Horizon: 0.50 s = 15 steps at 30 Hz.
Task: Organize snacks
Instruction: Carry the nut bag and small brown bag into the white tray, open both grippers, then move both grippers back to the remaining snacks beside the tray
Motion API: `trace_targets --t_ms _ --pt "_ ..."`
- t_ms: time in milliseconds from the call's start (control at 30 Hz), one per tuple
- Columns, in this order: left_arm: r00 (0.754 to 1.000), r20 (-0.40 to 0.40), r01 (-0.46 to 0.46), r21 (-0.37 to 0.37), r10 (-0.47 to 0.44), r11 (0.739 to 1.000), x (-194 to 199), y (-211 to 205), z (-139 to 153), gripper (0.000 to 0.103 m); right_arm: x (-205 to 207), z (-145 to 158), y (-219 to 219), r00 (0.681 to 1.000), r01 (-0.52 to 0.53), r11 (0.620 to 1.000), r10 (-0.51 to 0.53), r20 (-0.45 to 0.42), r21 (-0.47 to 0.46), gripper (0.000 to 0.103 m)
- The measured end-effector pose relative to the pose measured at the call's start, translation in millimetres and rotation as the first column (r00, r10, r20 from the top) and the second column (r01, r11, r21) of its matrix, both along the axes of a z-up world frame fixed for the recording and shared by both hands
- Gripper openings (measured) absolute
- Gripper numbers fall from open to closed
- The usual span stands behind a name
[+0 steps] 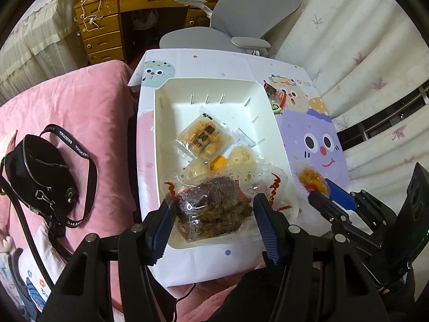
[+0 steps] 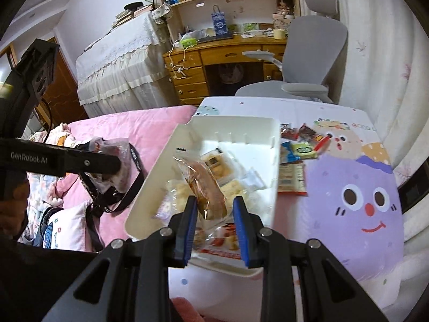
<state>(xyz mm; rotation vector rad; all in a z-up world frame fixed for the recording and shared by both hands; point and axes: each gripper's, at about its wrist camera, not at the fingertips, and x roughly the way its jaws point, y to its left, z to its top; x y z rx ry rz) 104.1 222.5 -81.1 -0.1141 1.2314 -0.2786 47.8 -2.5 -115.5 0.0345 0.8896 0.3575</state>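
A white tray sits on a cartoon-print table and holds several wrapped snacks, among them a cracker packet. My left gripper is over the tray's near end, its jaws closed on a clear packet of dark dried food. My right gripper is above the tray and is shut on a clear-wrapped brown pastry. In the left wrist view the right gripper holds an orange-looking snack to the right of the tray.
Several loose snack packets lie on the table right of the tray. A black bag lies on the pink bed to the left. A grey office chair and a wooden desk stand behind the table.
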Motion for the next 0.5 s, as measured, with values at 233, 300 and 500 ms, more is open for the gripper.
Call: trace_targets --t_ms 233,300,500 --pt "0.999 0.044 0.001 -0.055 0.002 0.998 -6.6 13.2 0.2 0.076 1.2 -4.4 17.9 0.999 0.015 1.0 -0.015 -0.03 0.0 0.043" --pt "0.998 0.055 -0.002 -0.077 0.006 0.997 -8.1 16.5 1.1 0.077 3.6 -7.6 17.2 0.999 0.033 0.999 -0.034 -0.043 -0.006 0.046" --pt "0.999 0.053 -0.001 -0.061 0.005 0.998 -10.3 19.9 -5.2 0.078 3.2 -12.1 12.7 0.994 0.084 0.996 -0.085 -0.069 -0.02 0.049"
